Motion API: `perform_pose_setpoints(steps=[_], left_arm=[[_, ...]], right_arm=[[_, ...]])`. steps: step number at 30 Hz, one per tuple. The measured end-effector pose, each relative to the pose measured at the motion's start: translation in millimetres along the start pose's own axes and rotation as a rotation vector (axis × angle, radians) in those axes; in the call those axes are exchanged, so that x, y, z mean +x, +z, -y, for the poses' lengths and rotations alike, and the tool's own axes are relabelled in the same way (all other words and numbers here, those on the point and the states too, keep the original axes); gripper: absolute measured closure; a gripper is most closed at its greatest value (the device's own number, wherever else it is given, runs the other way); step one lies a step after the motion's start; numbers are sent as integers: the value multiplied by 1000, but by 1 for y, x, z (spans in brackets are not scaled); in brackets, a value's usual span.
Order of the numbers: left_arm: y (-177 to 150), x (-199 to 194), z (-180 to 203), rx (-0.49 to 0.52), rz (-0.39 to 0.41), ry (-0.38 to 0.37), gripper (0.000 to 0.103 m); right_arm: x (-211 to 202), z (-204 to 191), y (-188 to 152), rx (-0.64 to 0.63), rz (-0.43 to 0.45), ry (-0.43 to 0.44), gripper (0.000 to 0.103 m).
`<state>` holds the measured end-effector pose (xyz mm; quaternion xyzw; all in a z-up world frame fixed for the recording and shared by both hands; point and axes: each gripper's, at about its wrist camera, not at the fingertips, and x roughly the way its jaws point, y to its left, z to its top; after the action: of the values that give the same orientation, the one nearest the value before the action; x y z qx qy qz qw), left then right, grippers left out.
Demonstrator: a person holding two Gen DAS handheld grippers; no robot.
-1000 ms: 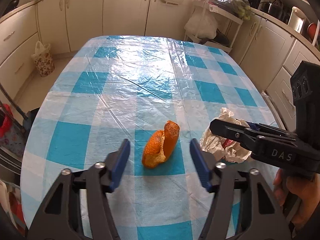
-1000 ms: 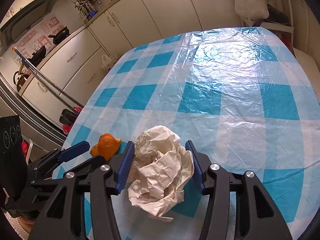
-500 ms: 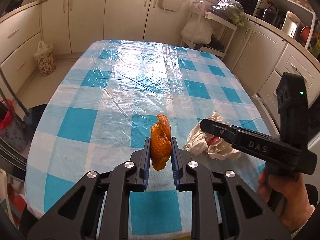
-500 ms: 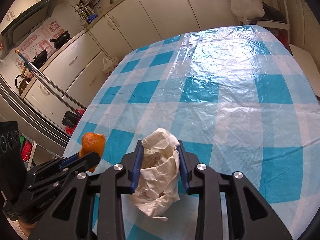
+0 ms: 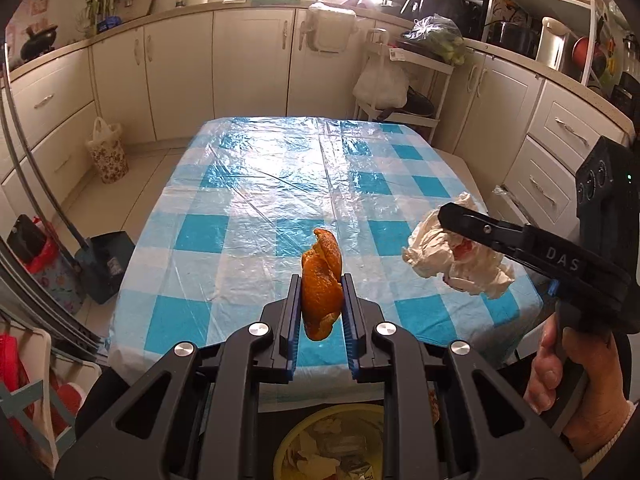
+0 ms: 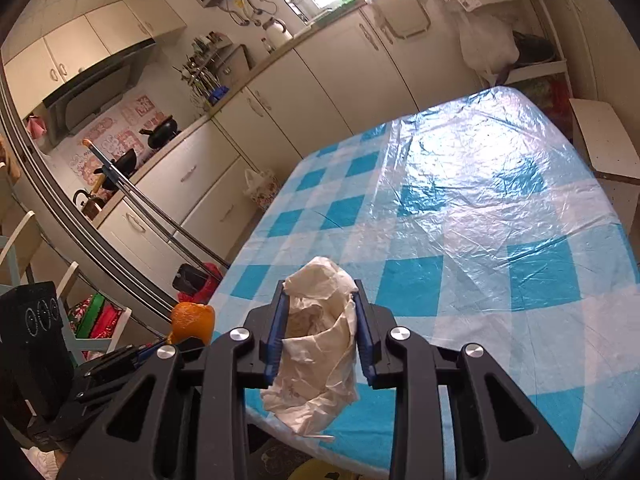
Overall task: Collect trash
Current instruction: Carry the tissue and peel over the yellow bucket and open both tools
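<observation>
The left tool [image 5: 321, 312] sits at the lower centre of the left wrist view, its blue pads pressed narrow against an orange peel [image 5: 321, 280] that stands upright between them, the upper end poking above the fingertips and the lower end hanging below. The peel is lifted clear of the bench [image 5: 256, 200], which fills the middle of the frame under a blue-and-white checked cloth with a glossy plastic sheet over it. At the right of the same view, the right tool [image 5: 452, 216] reaches in from the edge, gripped by a hand [image 5: 568, 392] at the lower right, and clamps a crumpled white paper wad [image 5: 456, 256] that hangs in the air above the bench's near right corner. A reddish patch shows inside the wad's folds.

In the right wrist view the right tool [image 6: 320, 328] is at the lower centre, closed on the paper wad [image 6: 316, 360], which bulges above the pads and droops below them past the bench edge [image 6: 520, 320]. The left tool appears at the lower left, with the orange peel [image 6: 193, 320] sticking up from it.

At the bottom centre of the left wrist view, below the tool, a yellow bin [image 5: 332, 444] holds scraps of paper
</observation>
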<state>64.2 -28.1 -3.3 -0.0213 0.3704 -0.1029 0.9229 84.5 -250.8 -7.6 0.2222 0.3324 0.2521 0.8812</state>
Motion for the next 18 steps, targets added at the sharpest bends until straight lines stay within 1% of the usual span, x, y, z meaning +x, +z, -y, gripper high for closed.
perform_pose_setpoints(steps=[6, 11, 14, 16, 18], left_arm=[[-15, -30, 2, -6, 20, -17, 85], [-38, -46, 2, -17, 3, -36, 85], [-56, -50, 2, -22, -25, -50, 85], [-69, -50, 1, -29, -53, -60, 85], [-81, -48, -1, -32, -79, -65, 85]], right_arm=[[-34, -15, -16, -38, 52, -9, 72], [-48, -25, -34, -54, 50, -22, 71], [-48, -31, -48, -74, 11, -48, 71], [-43, -34, -60, -86, -42, -73, 71], [-35, -37, -74, -97, -115, -101, 71]])
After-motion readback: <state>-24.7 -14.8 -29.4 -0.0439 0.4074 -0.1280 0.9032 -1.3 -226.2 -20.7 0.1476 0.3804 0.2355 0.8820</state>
